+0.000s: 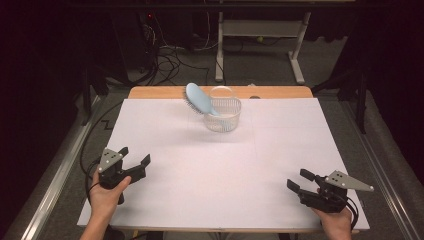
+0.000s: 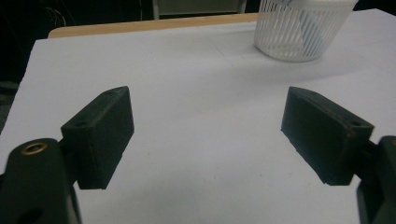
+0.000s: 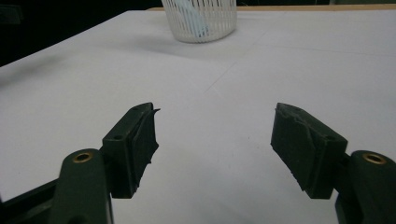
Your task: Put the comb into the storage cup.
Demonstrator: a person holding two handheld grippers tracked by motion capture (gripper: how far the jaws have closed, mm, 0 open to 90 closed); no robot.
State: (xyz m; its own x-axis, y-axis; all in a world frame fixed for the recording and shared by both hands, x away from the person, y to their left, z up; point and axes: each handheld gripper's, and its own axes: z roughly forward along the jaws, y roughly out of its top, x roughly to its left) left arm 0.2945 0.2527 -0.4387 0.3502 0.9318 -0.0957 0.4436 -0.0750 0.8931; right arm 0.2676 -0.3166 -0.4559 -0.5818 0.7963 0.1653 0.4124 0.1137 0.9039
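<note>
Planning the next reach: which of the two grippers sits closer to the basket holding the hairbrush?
The left gripper; it sits slightly nearer the white slatted basket with the blue hairbrush than the right gripper, at the near right corner.

left gripper [image 2: 208,135] low over the white sheet [image 2: 196,84], jaws wide apart, nothing between them, only bare sheet. white slatted basket [image 2: 299,30] stands on the sheet well beyond the gripper, up and to the right of it, top cut off by the frame. something pale blue shows through the slats. wooden table edge [image 2: 149,25] runs left of the basket.
</note>
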